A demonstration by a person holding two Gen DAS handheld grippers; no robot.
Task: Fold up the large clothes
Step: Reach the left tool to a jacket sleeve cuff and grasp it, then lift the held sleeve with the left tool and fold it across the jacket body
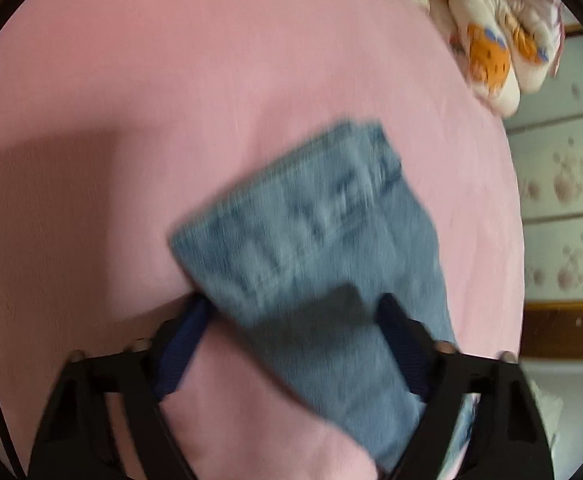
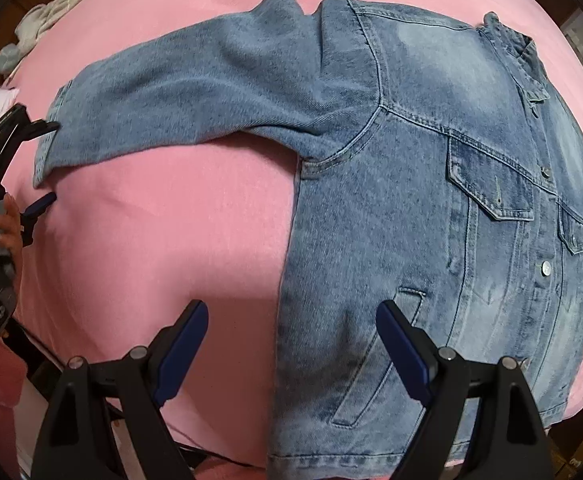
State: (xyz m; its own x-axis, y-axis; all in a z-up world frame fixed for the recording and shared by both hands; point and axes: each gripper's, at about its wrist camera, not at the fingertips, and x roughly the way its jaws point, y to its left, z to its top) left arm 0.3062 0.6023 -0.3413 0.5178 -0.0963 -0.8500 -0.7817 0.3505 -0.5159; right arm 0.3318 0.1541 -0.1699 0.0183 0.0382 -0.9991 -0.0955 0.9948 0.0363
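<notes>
A blue denim jacket (image 2: 431, 200) lies front up on the pink sheet (image 2: 163, 216), one sleeve (image 2: 195, 92) stretched out to the left. My right gripper (image 2: 291, 320) is open above the jacket's lower left edge, holding nothing. My left gripper (image 2: 49, 160) is open at the sleeve cuff (image 2: 47, 148), its fingers on either side of the cuff end. In the blurred left wrist view the cuff (image 1: 311, 232) lies between the open fingers of the left gripper (image 1: 295, 308).
A folded cartoon-print quilt (image 1: 495, 40) sits at the bed's far corner. A floral white cabinet (image 1: 559, 184) stands beside the bed. White cloth (image 2: 51, 8) lies off the bed's far left. The pink sheet (image 1: 171, 120) spreads wide around the sleeve.
</notes>
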